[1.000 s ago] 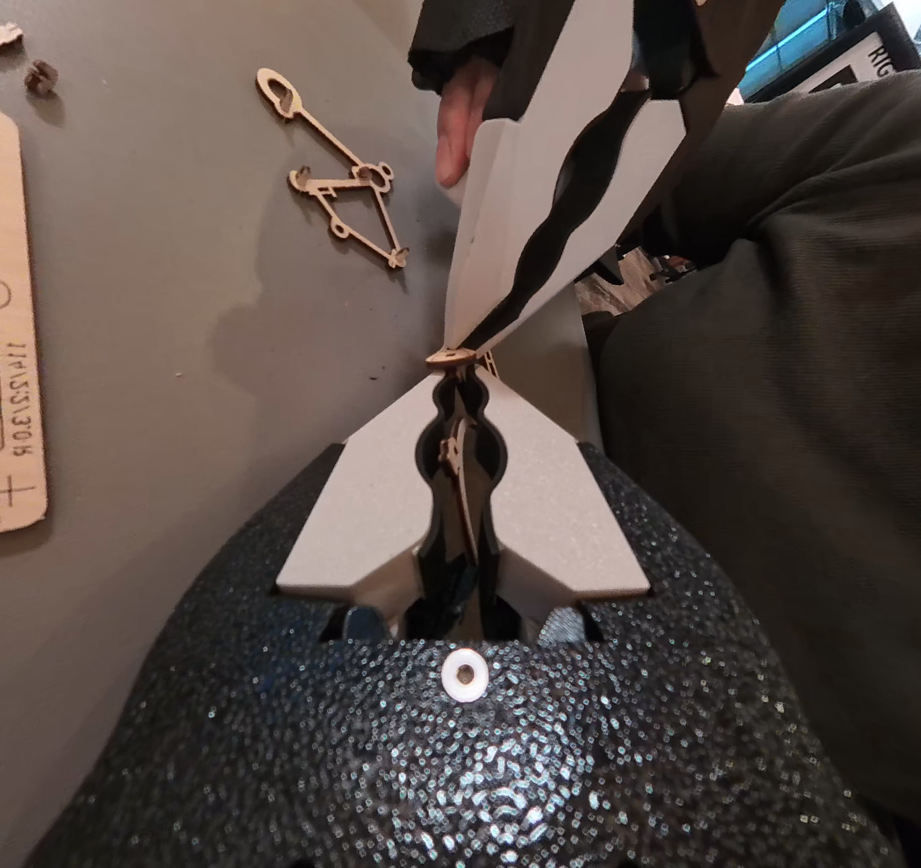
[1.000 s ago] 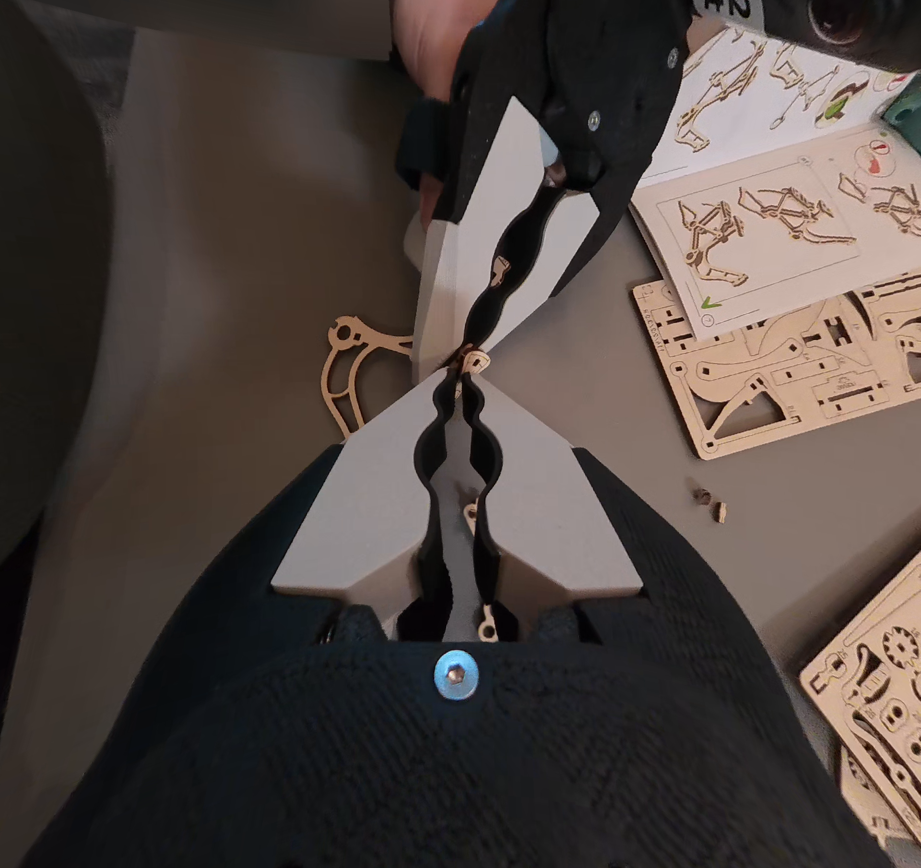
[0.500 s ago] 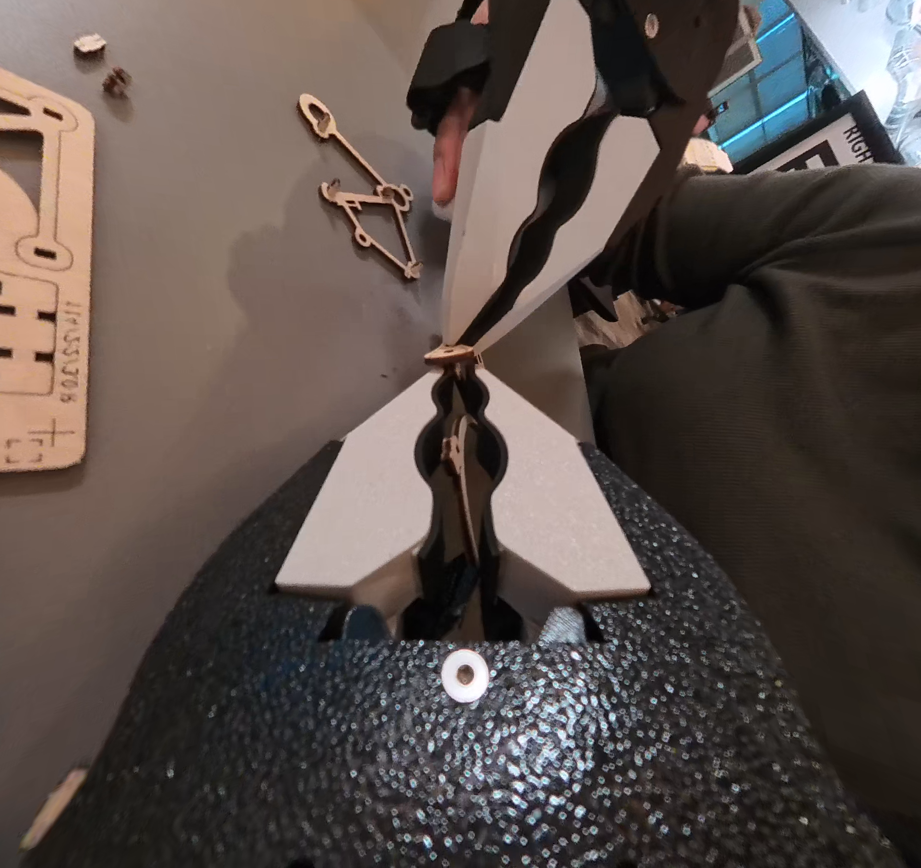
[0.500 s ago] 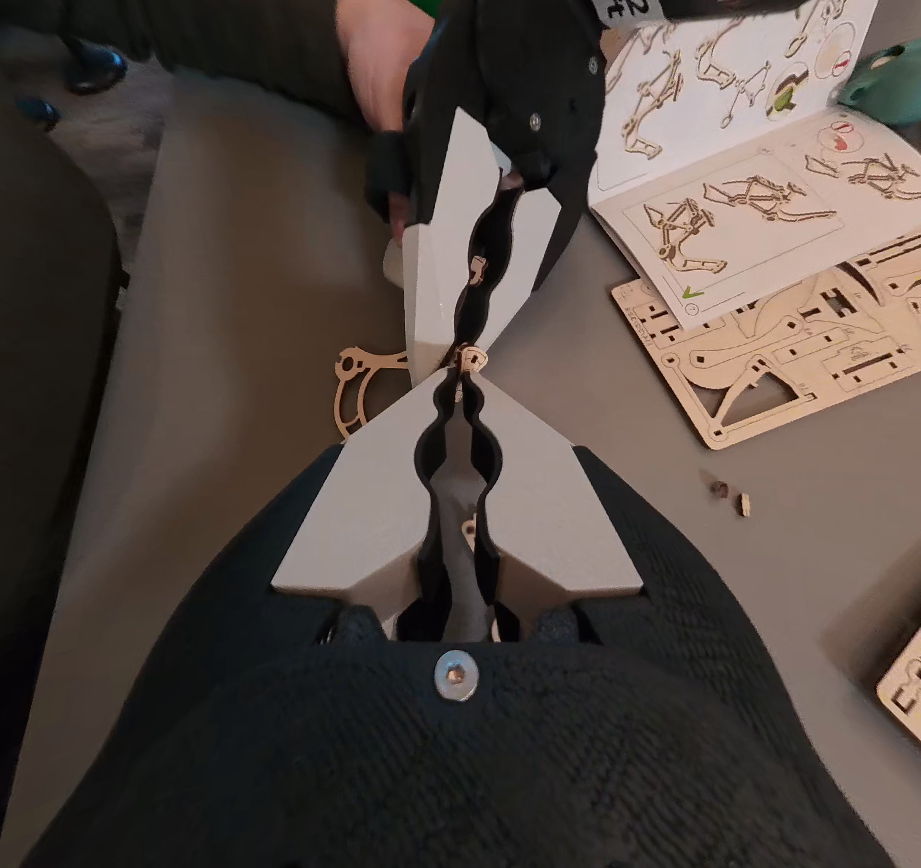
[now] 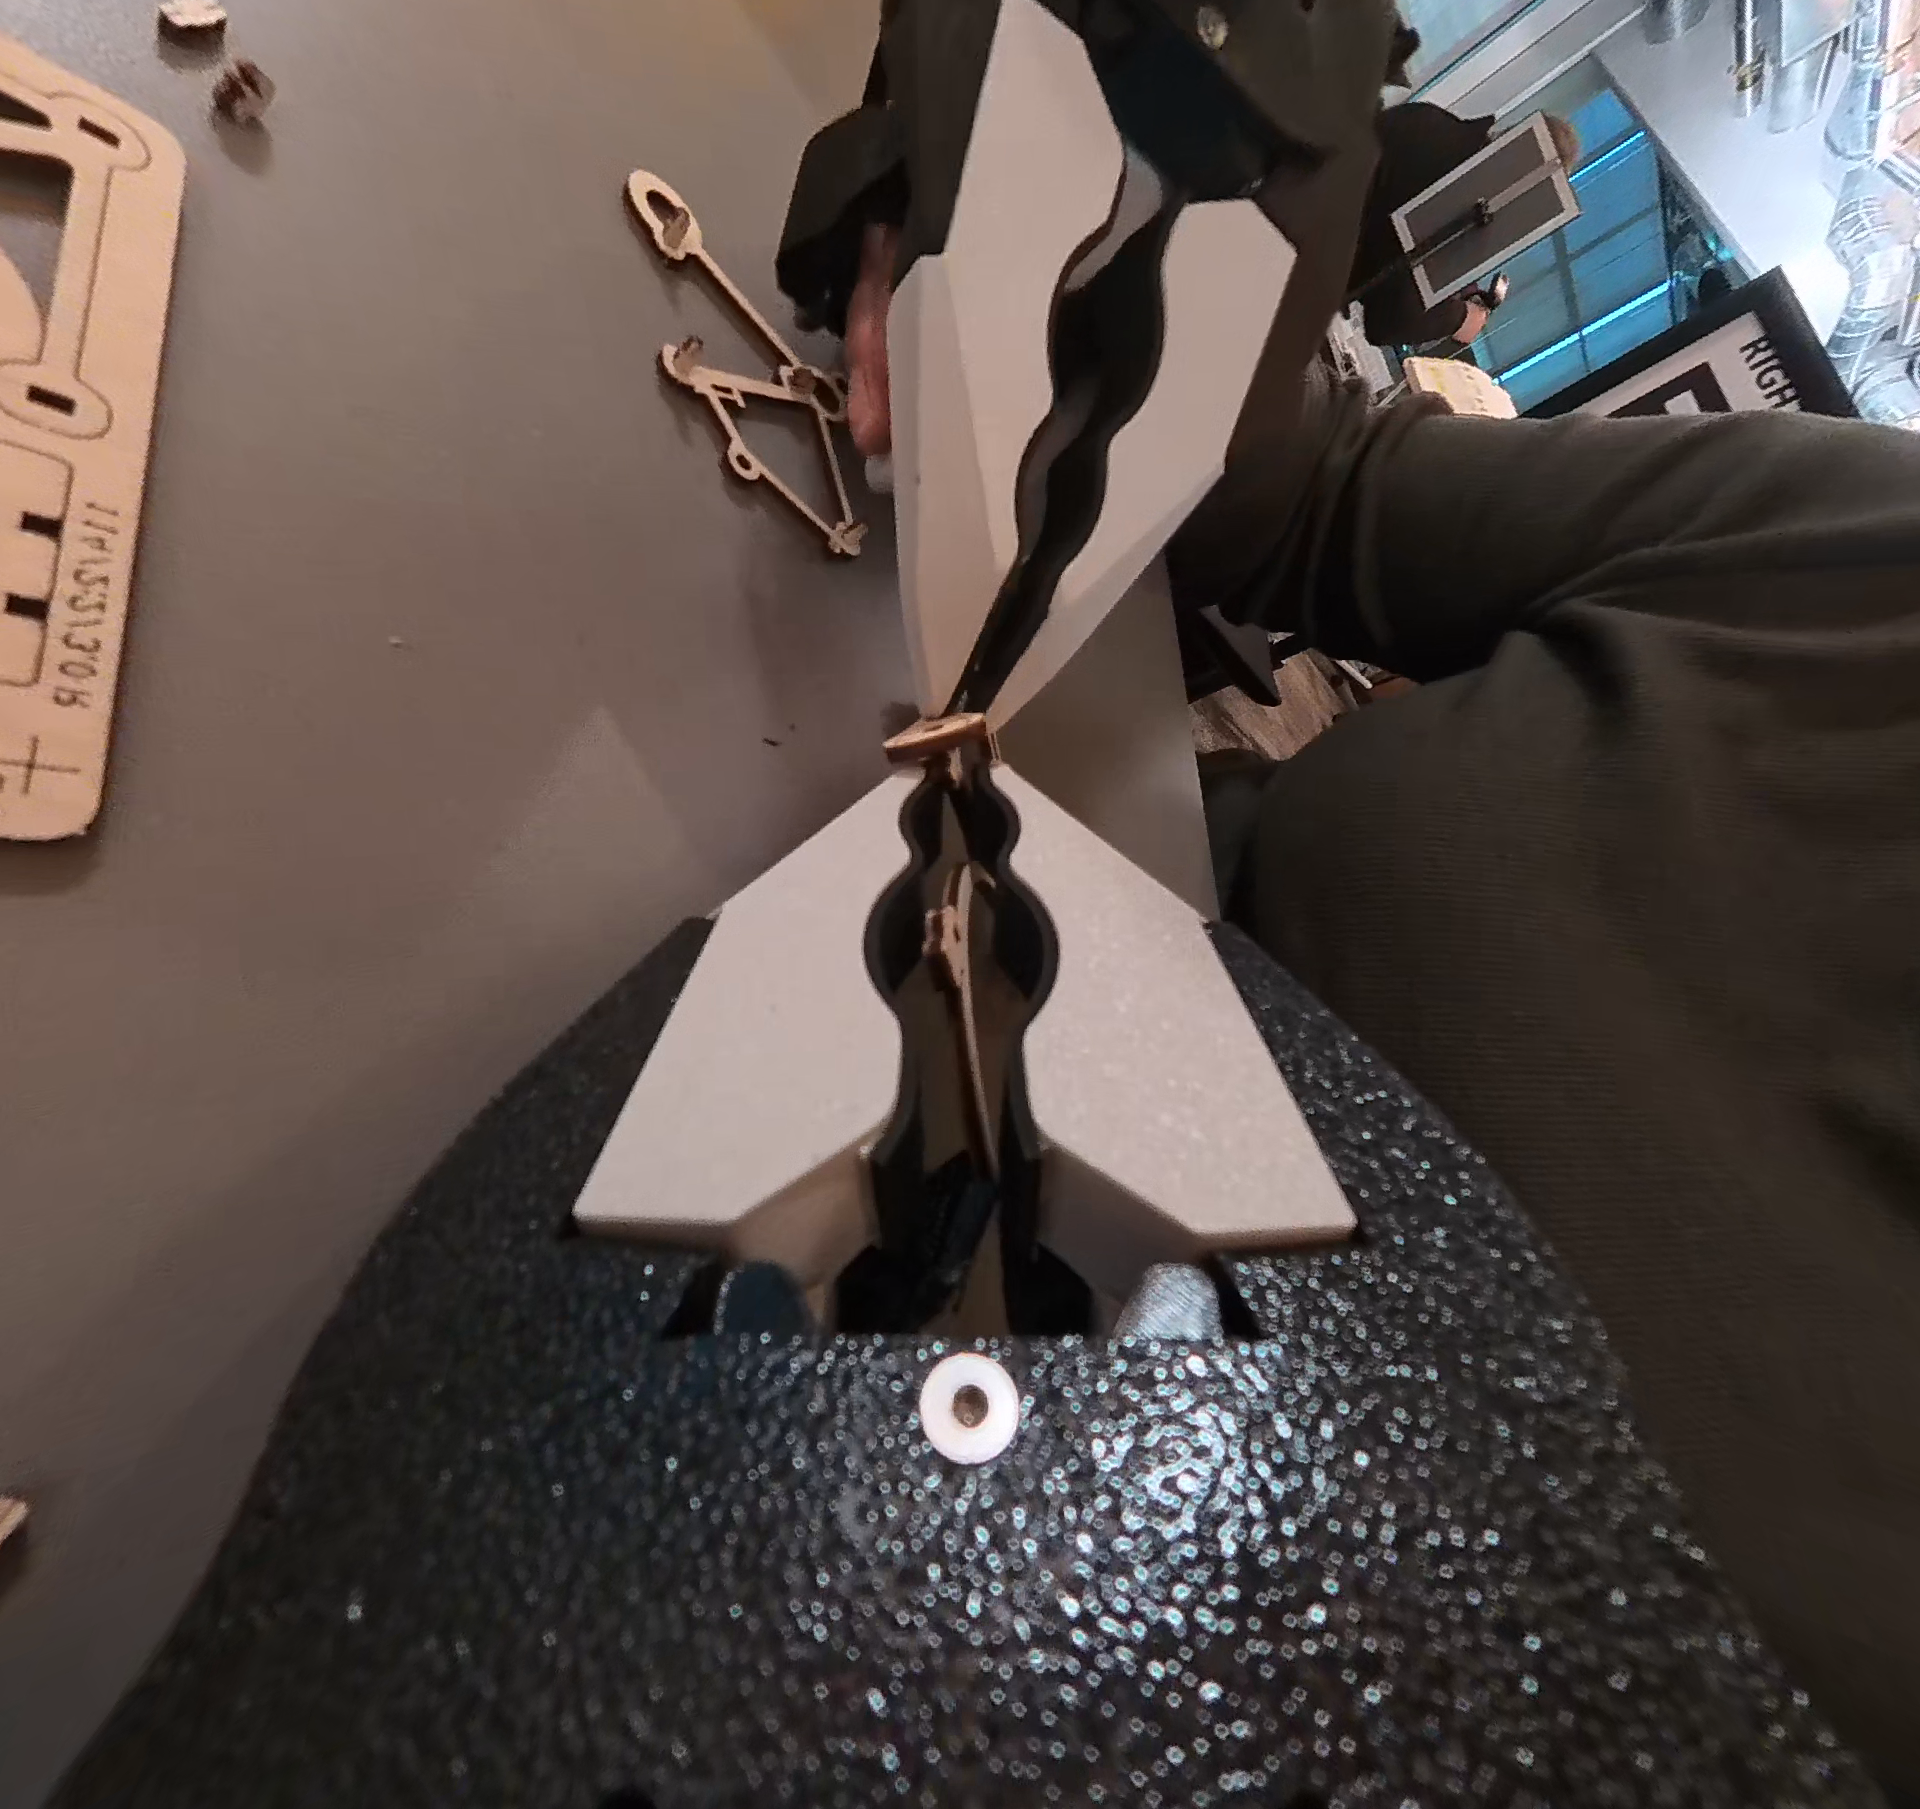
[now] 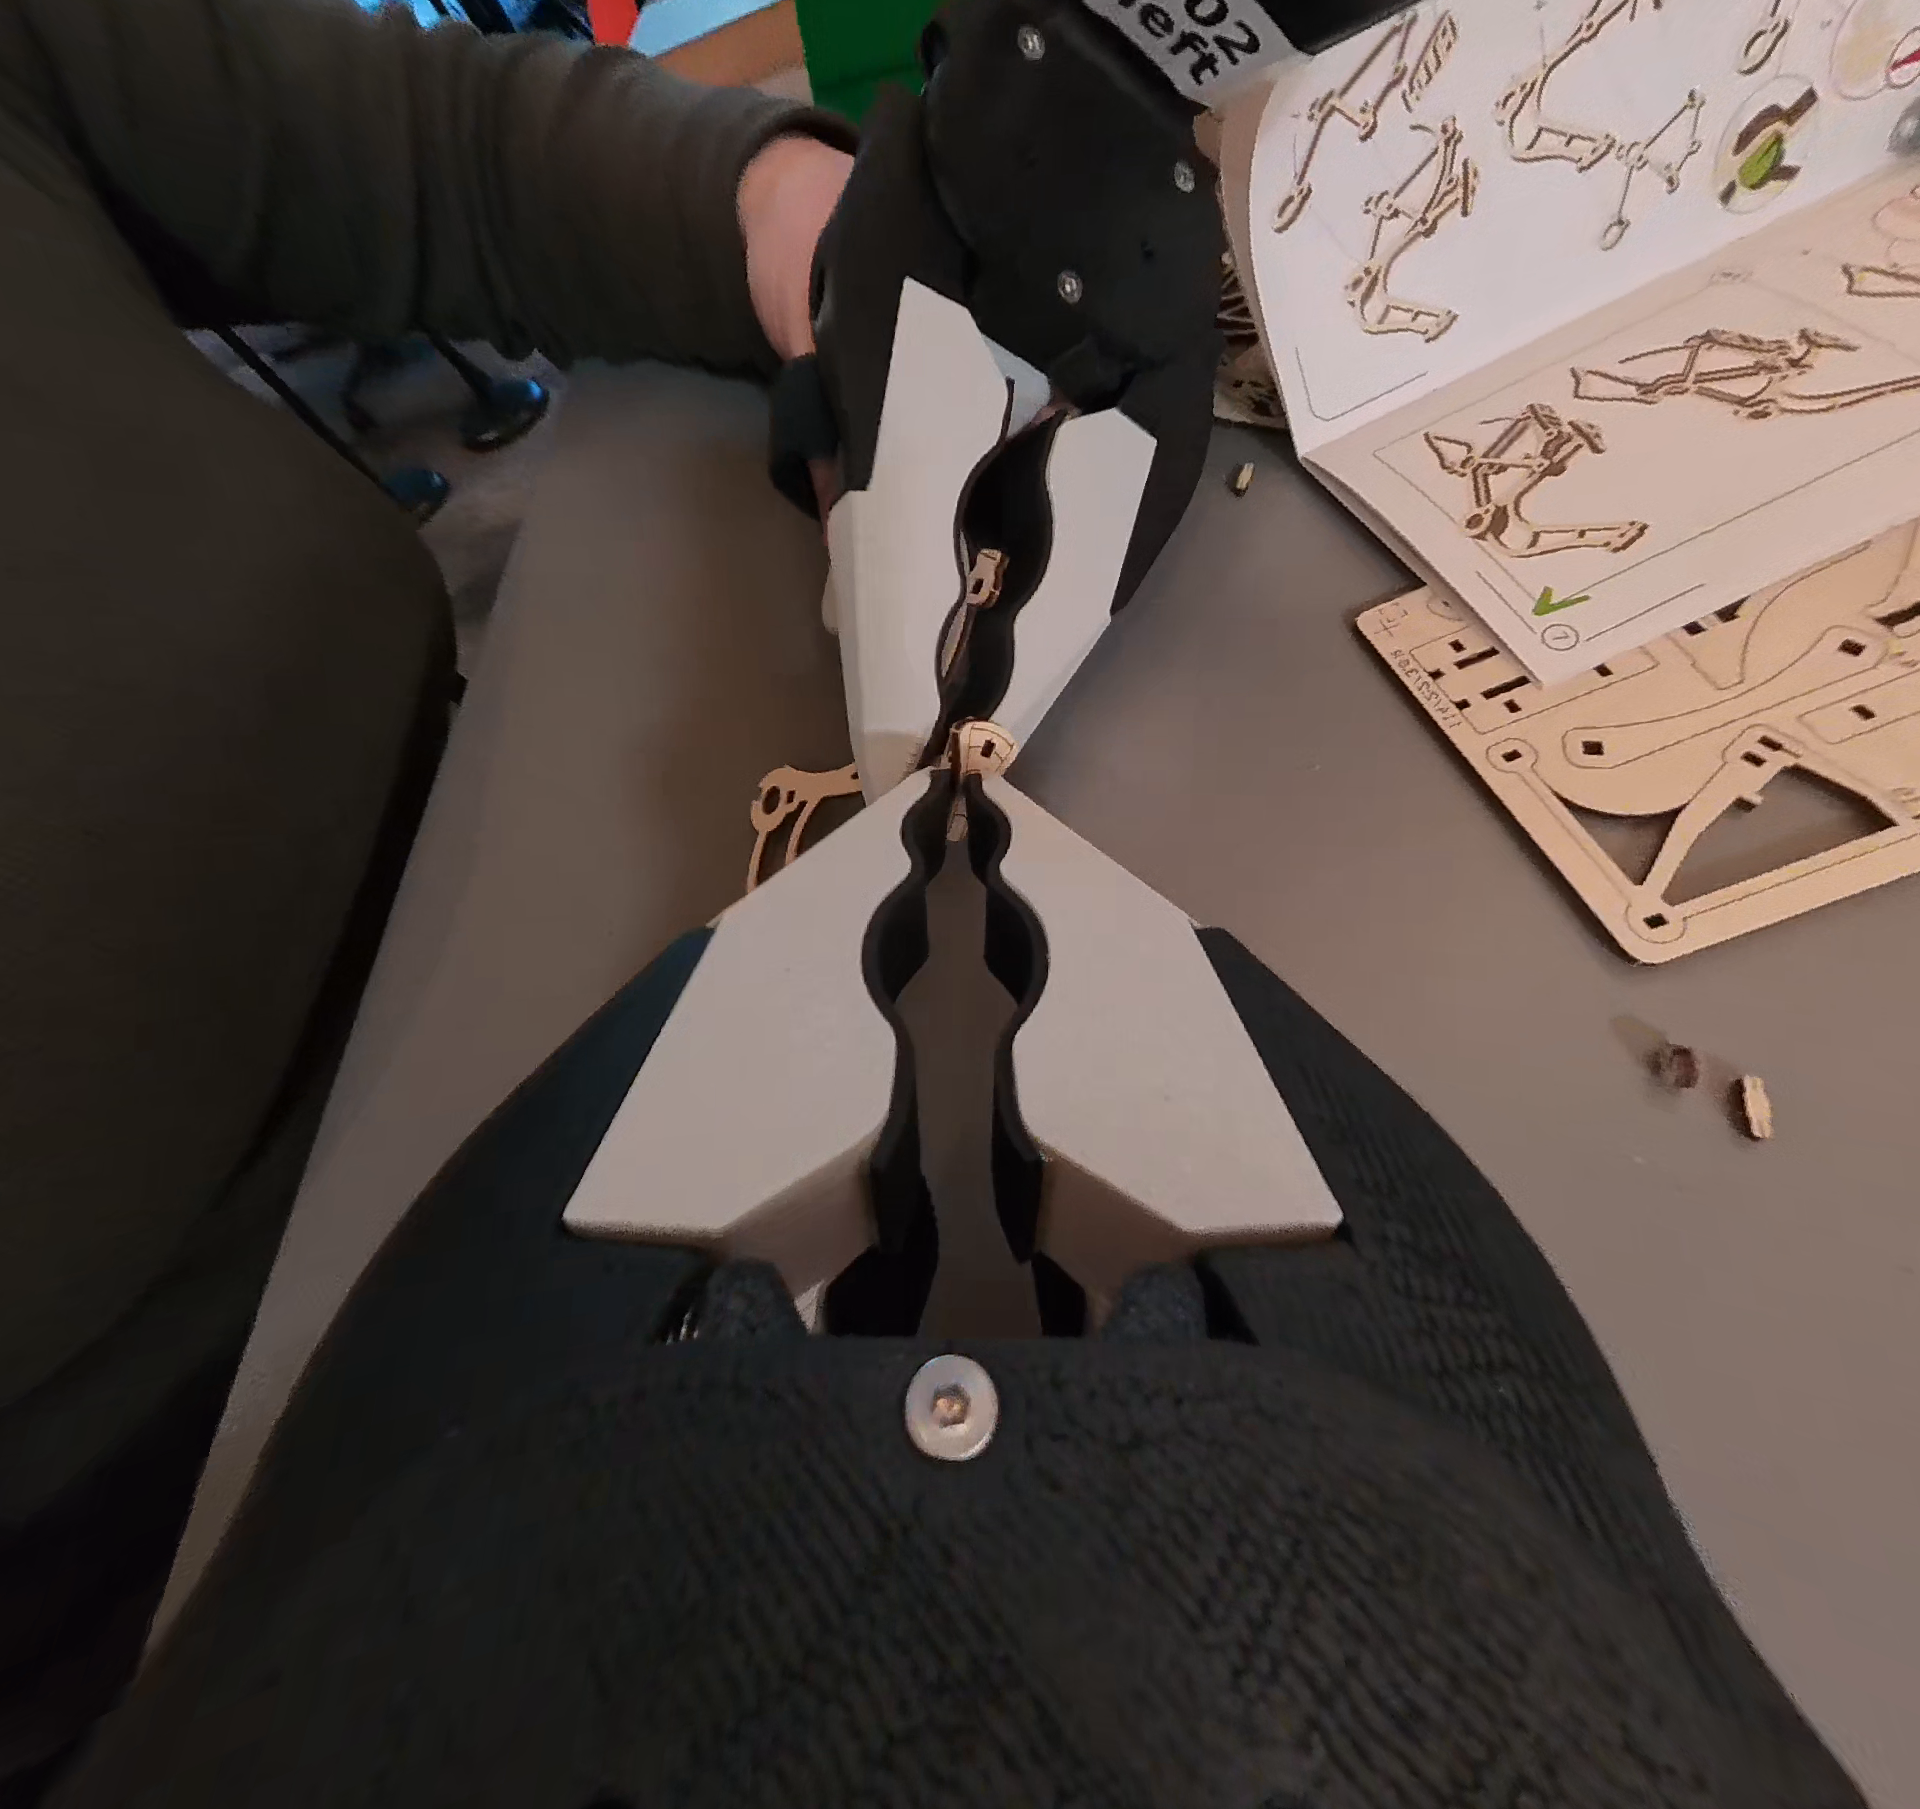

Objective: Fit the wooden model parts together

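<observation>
My left gripper (image 5: 951, 785) is shut on a thin wooden strip (image 5: 954, 938) that stands edge-on between its grey fingers. My right gripper (image 5: 964, 710) comes down from above, tip to tip with it. A small round wooden piece (image 5: 935, 733) sits at the strip's end, right where the two tips meet. In the right wrist view my right gripper (image 6: 961, 785) is shut at that small round piece (image 6: 979, 746). The left gripper (image 6: 935, 736) reaches in from above with the strip (image 6: 982, 596) in its jaws. Both are held above the grey table (image 5: 416, 720).
A wooden linkage (image 5: 748, 377), a cut-out wooden sheet (image 5: 62, 471) and small bits (image 5: 192, 19) lie on the table. The right wrist view shows an open instruction booklet (image 6: 1558, 305), a parts sheet (image 6: 1714, 772), a curved wooden part (image 6: 790, 814) and loose bits (image 6: 1673, 1063). A dark sleeve (image 5: 1558, 824) is close. The grippers are tip to tip, or close to it.
Both grippers stayed tip to tip on the parts. The pair tilted and shifted over the table, so the sheet, linkage and booklet slid in both views and more of the room shows.
</observation>
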Demonstrator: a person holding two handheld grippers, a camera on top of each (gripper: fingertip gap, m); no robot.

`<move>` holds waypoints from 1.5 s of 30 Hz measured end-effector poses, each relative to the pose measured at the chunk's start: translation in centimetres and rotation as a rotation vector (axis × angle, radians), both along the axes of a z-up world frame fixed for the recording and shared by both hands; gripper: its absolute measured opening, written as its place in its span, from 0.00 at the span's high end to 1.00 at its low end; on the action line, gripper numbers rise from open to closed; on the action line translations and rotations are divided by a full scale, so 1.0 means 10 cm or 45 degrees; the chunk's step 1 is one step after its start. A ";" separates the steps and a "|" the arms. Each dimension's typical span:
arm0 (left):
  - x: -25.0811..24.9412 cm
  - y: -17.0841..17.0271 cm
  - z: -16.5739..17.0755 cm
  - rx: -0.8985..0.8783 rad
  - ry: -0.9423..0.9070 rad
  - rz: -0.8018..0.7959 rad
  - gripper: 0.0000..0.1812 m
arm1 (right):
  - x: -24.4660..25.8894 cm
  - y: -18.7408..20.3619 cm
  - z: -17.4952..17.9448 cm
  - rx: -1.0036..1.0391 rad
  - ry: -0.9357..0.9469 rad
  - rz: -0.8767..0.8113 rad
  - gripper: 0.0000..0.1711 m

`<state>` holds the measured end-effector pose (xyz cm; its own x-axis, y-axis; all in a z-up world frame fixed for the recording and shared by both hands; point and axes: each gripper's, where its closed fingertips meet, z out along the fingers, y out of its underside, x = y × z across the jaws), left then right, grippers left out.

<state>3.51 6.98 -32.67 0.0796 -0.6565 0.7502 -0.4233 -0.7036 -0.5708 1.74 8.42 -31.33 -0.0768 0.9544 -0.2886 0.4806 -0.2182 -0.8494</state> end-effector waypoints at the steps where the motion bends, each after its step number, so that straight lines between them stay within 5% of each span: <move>1: 0.00 0.00 0.00 0.000 -0.002 0.000 0.99 | 0.00 -0.01 0.01 -0.028 0.015 0.011 0.98; 20: 0.01 -0.07 0.11 0.079 -0.091 -0.046 1.00 | 0.03 0.02 0.19 -0.228 0.157 0.000 0.92; 29: 0.12 -0.40 0.45 0.457 -0.342 -0.081 1.00 | 0.08 -0.07 0.68 0.036 0.483 -0.128 0.86; 36: 0.06 -0.27 0.68 0.986 -0.488 0.116 1.00 | 0.06 -0.22 0.86 0.069 0.606 -0.075 0.86; 41: 0.01 -0.17 0.74 1.054 -0.512 0.193 1.00 | 0.08 -0.24 0.97 0.271 0.646 -0.113 0.99; 45: 0.03 -0.17 0.71 1.066 -0.484 0.191 1.00 | 0.04 -0.22 0.95 0.274 0.593 -0.145 1.00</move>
<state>3.79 5.32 -25.56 0.0534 -0.9981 0.0302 -0.0417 -0.0324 -0.9986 2.15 6.22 -21.81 -0.0427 0.9981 -0.0450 0.0251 -0.0439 -0.9987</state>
